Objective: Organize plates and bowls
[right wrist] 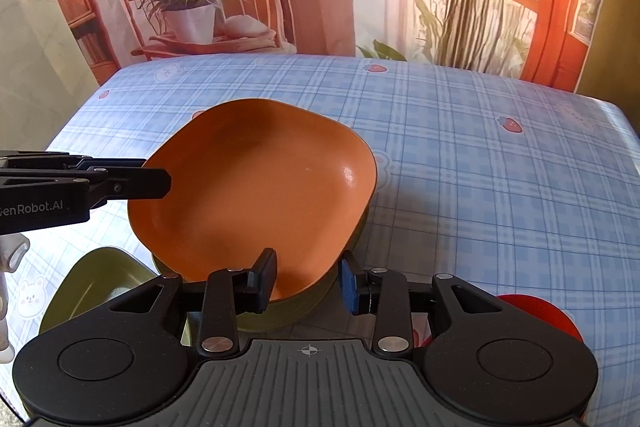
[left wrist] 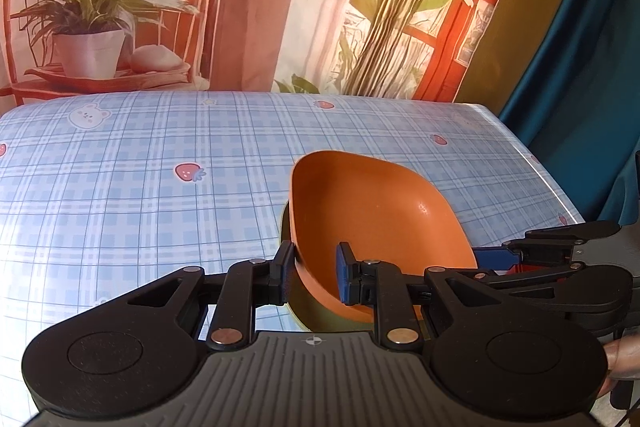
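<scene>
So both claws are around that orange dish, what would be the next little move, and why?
Probably lower the orange dish and settle it flat in the green dish beneath, since it sits tilted there, with the left claw and right claw straddling its rim.

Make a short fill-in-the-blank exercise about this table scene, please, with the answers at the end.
1. The orange bowl sits on a dish whose colour is ____.
2. The tablecloth is printed with bears and ____.
3. The right gripper has one finger inside the orange bowl and the other ____ it.
4. In the right wrist view, a second green bowl lies at the lower ____.

Answers: green; strawberries; outside; left
</scene>
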The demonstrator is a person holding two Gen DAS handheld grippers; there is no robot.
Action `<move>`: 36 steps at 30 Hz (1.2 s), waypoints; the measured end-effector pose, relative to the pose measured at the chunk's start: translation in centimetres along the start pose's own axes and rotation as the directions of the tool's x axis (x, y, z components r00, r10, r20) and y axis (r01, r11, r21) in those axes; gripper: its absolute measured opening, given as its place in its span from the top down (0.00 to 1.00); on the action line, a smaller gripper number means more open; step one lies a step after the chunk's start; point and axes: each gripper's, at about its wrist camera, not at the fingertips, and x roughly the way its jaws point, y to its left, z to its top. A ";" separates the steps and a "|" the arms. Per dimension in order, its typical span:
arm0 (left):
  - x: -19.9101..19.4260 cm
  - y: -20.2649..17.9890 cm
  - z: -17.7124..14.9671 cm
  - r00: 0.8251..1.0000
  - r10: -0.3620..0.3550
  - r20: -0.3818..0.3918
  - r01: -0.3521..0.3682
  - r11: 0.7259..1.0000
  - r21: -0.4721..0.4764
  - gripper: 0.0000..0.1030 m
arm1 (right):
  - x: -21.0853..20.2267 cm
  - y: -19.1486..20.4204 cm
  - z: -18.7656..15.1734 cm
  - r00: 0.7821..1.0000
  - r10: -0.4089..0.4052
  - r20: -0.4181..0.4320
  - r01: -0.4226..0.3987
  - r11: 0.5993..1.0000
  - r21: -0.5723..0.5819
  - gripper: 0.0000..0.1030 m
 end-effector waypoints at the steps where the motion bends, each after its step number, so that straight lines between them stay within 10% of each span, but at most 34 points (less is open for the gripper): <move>1: 0.1 0.1 -0.1 1.000 0.001 -0.003 -0.001 1.000 -0.002 0.78 | 0.0 0.1 0.0 1.000 -0.005 0.000 0.005 1.000 -0.009 0.68; 36: -1.7 0.7 -1.2 1.000 0.014 -0.013 -0.014 0.999 -0.042 0.75 | -1.5 1.8 -1.1 0.999 -0.043 0.019 0.044 0.997 -0.067 0.62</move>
